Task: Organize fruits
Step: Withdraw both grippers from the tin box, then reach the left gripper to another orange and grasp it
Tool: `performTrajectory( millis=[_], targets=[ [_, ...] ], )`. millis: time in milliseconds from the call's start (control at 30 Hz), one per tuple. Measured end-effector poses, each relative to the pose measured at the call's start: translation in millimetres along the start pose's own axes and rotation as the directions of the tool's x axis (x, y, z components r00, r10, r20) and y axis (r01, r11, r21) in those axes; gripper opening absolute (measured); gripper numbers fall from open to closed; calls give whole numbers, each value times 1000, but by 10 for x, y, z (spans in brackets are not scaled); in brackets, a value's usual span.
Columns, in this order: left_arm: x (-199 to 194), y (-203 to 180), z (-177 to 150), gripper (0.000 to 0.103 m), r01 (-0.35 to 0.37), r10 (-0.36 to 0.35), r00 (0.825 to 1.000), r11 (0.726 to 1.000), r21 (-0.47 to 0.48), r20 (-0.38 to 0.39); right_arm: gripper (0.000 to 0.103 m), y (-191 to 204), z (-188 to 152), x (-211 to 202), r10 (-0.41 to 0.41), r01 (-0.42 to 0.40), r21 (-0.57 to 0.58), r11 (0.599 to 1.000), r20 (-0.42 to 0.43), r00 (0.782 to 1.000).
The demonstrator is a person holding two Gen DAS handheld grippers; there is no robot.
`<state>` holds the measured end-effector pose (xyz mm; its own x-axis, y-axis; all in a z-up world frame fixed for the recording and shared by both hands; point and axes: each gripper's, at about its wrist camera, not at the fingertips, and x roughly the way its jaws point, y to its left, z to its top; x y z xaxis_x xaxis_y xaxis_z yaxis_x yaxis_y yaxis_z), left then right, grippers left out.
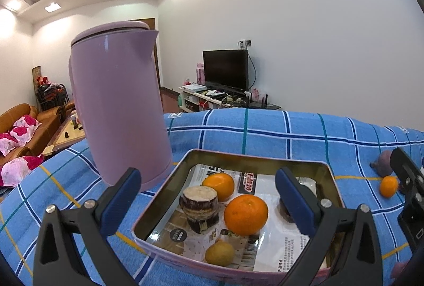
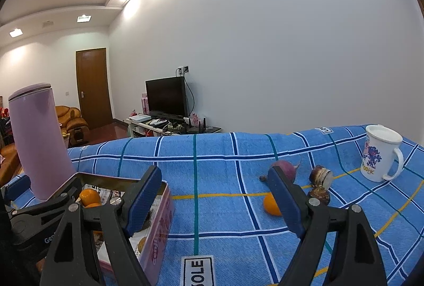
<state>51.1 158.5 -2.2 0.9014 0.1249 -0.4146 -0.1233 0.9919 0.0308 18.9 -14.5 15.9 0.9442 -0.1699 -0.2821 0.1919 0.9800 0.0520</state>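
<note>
Blue checked cloth (image 2: 217, 166) covered the tabletop. On it sat a tin (image 1: 169, 189) lined with printed paper, holding two oranges (image 1: 246, 214), one yellowish fruit (image 1: 219, 253) and an upright cut stem piece (image 1: 199, 209), its long axis vertical; a second dark piece hid behind a finger. The left gripper (image 1: 208, 202) hung released above the tin. The right gripper (image 2: 216, 199) was released too, over bare cloth. Beyond it lay one orange (image 2: 270, 203), a purple bulb (image 2: 285, 168) and two stem pieces (image 2: 321, 176). A kettle (image 1: 119, 105) and mug (image 2: 380, 153) stood upright.
</note>
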Motion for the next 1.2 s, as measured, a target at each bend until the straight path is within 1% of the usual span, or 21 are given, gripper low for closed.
performTrajectory(
  millis=[200, 400, 600, 700, 800, 933, 1067, 1200],
  targets=[
    [-7, -8, -12, 103, 6, -6, 1000, 1000, 3, -5, 84, -17, 2, 24, -1, 1, -2, 1000, -13, 1000],
    [-28, -13, -16, 103, 10, -10, 1000, 1000, -4, -15, 84, -86, 0, 55, -5, 5, -3, 1000, -43, 999],
    [-91, -59, -41, 103, 13, -13, 1000, 1000, -3, -19, 84, -244, 5, 88, -9, 8, -20, 1000, -81, 997],
    [-135, -99, -61, 103, 33, -33, 999, 999, 2, -26, 84, -354, 3, 88, -14, 9, -52, 999, -93, 996],
    [-179, -164, -90, 103, 57, -57, 997, 998, 8, -46, 84, -502, 9, 75, -22, 13, -103, 995, -92, 995],
    [-254, -306, -124, 103, 91, -89, 994, 995, 41, -57, 83, -830, 13, 50, -52, 38, -159, 987, -83, 995],
    [-320, -486, -149, 103, 122, -117, 991, 989, 82, -68, 83, -1174, 25, 59, -96, 79, -176, 981, -88, 991],
    [-394, -700, -184, 103, 176, -165, 982, 977, 121, -92, 83, -1541, 44, 57, -134, 120, -142, 982, -93, 987]
  ],
)
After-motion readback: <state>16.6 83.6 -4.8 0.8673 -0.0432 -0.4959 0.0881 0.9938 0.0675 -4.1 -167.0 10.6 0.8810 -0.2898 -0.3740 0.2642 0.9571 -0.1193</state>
